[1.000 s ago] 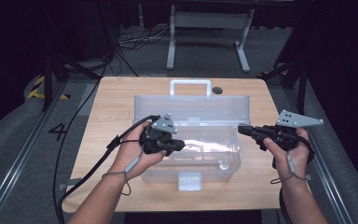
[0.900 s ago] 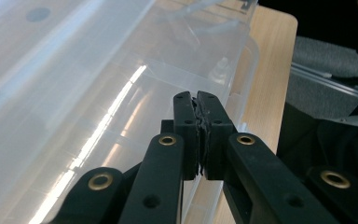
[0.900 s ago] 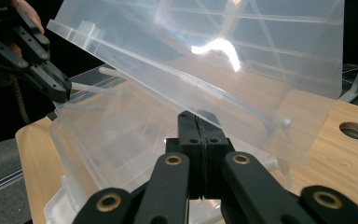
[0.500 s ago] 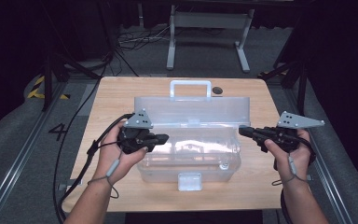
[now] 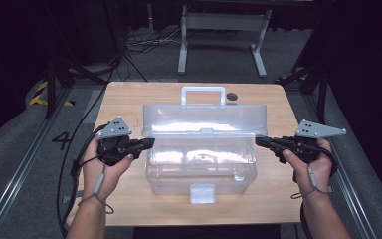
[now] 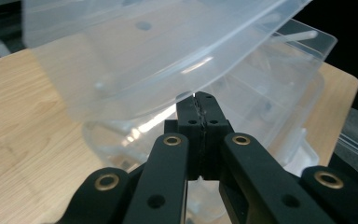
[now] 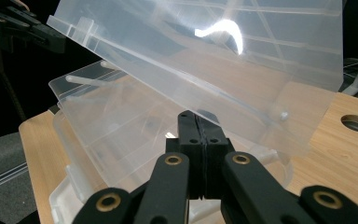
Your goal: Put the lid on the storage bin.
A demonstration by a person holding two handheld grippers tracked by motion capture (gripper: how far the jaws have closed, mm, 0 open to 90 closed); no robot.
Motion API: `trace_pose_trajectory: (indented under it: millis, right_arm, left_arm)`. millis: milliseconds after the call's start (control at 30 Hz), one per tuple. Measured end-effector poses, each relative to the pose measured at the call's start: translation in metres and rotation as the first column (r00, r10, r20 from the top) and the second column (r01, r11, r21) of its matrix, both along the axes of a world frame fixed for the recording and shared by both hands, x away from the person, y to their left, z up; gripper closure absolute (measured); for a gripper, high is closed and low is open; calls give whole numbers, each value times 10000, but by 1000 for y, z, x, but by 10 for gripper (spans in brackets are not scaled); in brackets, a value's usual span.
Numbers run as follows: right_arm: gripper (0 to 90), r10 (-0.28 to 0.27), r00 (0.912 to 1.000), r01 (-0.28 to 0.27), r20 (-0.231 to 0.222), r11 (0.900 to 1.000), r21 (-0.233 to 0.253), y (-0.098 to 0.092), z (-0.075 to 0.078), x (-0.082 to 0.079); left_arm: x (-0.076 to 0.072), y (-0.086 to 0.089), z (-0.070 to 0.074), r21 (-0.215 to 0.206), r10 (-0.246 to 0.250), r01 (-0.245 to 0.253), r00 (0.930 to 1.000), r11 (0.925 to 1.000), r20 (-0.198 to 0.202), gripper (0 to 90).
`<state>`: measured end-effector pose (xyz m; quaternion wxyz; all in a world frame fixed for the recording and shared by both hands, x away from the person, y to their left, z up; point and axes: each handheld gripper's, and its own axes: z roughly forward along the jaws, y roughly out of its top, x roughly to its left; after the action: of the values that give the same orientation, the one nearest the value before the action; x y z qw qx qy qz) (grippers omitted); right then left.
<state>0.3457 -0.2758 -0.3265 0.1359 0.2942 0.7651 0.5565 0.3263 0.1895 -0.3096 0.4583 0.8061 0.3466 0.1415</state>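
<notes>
Both hand-held grippers, left (image 5: 148,143) and right (image 5: 261,141), clenched empty beside box (image 5: 201,169); lid (image 5: 205,119) raised.

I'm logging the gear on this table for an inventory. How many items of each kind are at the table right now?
Clear plastic box with its lid raised: 1
Handheld grippers: 2, the left gripper and the right gripper, both with jaws shut
Wooden table: 1
Total: 4
</notes>
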Motion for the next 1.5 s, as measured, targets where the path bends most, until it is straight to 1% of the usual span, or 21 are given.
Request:
trace_pose_trajectory:
  millis: [33,100,267,300,367,433,500,600,633,733,767,800,833,933,1067,1133,1167,1300,1333,1400,1500]
  right_arm:
    - [900,6,10000,-6,-18,10000,-28,0,0,0]
    - [900,28,10000,-29,-49,10000,-36,0,0,0]
    - [900,80,9999,-81,-100,9999,-139,1,0,-1]
    - [900,106,9998,-108,-140,9998,-151,0,0,-1]
    - [900,157,9997,-161,-210,9997,-188,0,0,-1]
    - [900,164,9996,-169,-242,9996,-225,0,-1,-2]
    - [900,248,9992,-259,-318,9991,-329,1,-2,-3]
    - [900,261,9990,-277,-371,9987,-432,1,-2,-4]
    - [899,272,9987,-292,-420,9985,-472,1,-2,-5]
    - [890,361,9975,-394,-600,9977,-551,1,-3,-6]
    - [879,401,9966,-440,-720,9976,-535,2,-4,-6]
    - [879,500,9950,-544,-859,9972,-504,2,-5,-6]
    - [880,558,9944,-607,-898,9967,-538,2,-6,-6]
    - [899,576,9925,-656,-1074,9952,-732,3,-7,-6]
    - [900,496,9898,-627,-1338,9934,-956,2,-8,-7]
    - [900,479,9891,-633,-1391,9921,-1084,1,-9,-6]
    - [900,504,9876,-671,-1483,9917,-1100,1,-10,-5]
    - [898,552,9852,-761,-1626,9891,-1258,0,-12,-4]
    - [897,561,9847,-787,-1651,9879,-1333,0,-11,-4]
    - [896,563,9834,-813,-1723,9866,-1416,0,-11,-5]
    - [893,610,9810,-908,-1839,9832,-1583,0,-11,-4]
  left_arm:
    - [-1,2,0,-38,167,-167,9999,9999,21,899]
    - [-1,2,0,-14,273,-273,9996,9996,36,899]
    - [-1,1,-1,-20,301,-301,9995,9995,-18,899]
    - [-1,1,-2,-60,310,-311,9994,9995,-151,899]
    - [-1,1,-2,-109,348,-351,9992,9993,-209,899]
    - [-1,2,-3,-320,232,-248,9986,9992,-472,899]
    - [-1,2,-5,-326,361,-381,9975,9987,-610,899]
    - [-1,3,-7,-335,311,-336,9970,9989,-712,899]
    - [-2,4,-7,-406,293,-327,9963,9986,-804,899]
    - [-2,4,-9,-312,214,-244,9952,9992,-956,898]
    - [-2,4,-10,-242,246,-270,9953,9993,-940,898]
    - [-2,3,-11,-195,237,-259,9942,9995,-1050,898]
    - [-2,2,-11,-157,198,-217,9934,9996,-1132,898]
    - [-2,1,-13,-70,140,-150,9917,9999,-1275,898]
    - [-1,0,-16,55,108,-101,9897,9999,-1426,899]
    - [0,1,-16,176,109,-83,9885,9998,-1510,899]
    - [0,1,-16,183,89,-62,9878,9998,-1554,898]
    - [0,0,-17,331,25,32,9853,9994,-1709,899]
    - [-1,-1,-18,252,-50,99,9820,9996,-1889,898]
    - [-2,-1,-18,153,-277,313,9803,9994,-1955,898]
    - [-3,-3,-17,426,-228,316,9808,9986,-1938,898]
